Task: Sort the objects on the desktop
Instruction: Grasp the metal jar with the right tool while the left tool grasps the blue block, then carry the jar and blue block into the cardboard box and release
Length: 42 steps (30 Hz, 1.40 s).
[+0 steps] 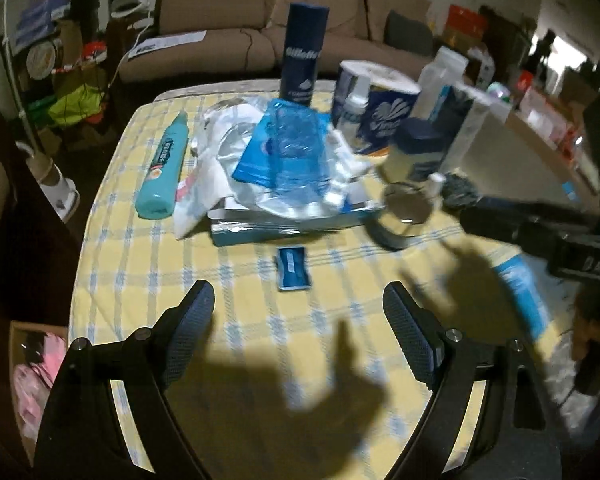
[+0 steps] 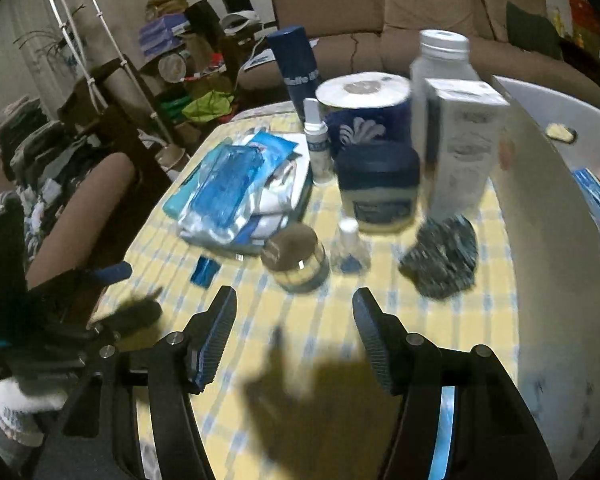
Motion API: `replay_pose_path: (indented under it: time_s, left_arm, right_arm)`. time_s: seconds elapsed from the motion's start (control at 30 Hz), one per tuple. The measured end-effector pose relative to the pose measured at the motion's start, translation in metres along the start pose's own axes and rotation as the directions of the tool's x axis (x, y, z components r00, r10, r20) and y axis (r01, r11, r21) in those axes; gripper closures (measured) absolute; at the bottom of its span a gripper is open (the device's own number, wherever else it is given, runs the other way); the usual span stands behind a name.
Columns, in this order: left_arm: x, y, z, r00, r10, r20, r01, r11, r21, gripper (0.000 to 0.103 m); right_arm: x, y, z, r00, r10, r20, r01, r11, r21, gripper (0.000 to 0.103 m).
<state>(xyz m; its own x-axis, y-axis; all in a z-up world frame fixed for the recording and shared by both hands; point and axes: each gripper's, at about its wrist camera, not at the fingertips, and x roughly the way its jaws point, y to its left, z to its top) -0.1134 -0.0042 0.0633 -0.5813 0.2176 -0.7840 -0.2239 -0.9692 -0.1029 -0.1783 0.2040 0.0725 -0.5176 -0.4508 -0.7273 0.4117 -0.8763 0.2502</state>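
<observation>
My left gripper (image 1: 298, 300) is open and empty above the yellow checked tablecloth (image 1: 236, 344). Just ahead of it lies a small blue packet (image 1: 293, 268). Beyond are a pile of blue and white plastic packs (image 1: 284, 160), a teal bottle (image 1: 165, 166) lying down and a Gillette can (image 1: 303, 54) standing. My right gripper (image 2: 294, 300) is open and empty, just short of a round jar with a brown lid (image 2: 294, 258) and a small clear bottle (image 2: 350, 248). A dark scrubber (image 2: 440, 258) lies to the right. The right gripper's body also shows at the right edge of the left wrist view.
A toilet roll (image 2: 364, 114), a navy-lidded tub (image 2: 376, 184), a white carton (image 2: 466, 144) and a tall clear bottle (image 2: 440, 64) stand at the back. A white bin wall (image 2: 556, 240) rises on the right. A brown sofa (image 1: 260, 12) is behind the table.
</observation>
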Motion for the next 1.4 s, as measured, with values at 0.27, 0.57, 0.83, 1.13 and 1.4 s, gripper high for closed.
replay_pose_path:
  time_s: [0.27,0.57,0.83,1.13,1.4]
  left_arm:
    - [0.048,-0.003,0.006,0.999,0.054,-0.008,-0.054,0.998,0.021,0.032]
    - [0.061,0.003,0.009,1.0,0.008,-0.003,-0.008,1.0,-0.006,0.081]
    - [0.04,0.009,0.002,0.998,-0.06,-0.002,0.06,0.997,-0.056,0.082]
    - [-0.02,-0.026,0.012,0.985,-0.163,0.049,0.166,0.984,-0.06,0.082]
    - [-0.05,-0.139,0.065,0.952,-0.292,0.086,0.288,0.956,0.054,0.082]
  right_arm:
    - [0.048,0.009,0.01,0.997,-0.072,0.002,0.072,0.996,-0.059,0.038]
    - [0.081,0.018,0.01,0.992,-0.121,-0.022,0.117,0.983,-0.14,0.043]
    - [0.056,0.014,0.002,0.996,-0.087,-0.02,0.083,0.988,-0.133,0.053]
    - [-0.028,-0.004,0.005,0.999,-0.025,0.04,0.027,0.998,-0.055,0.053]
    - [-0.113,-0.057,0.02,0.987,-0.104,0.119,0.104,0.995,0.006,0.053]
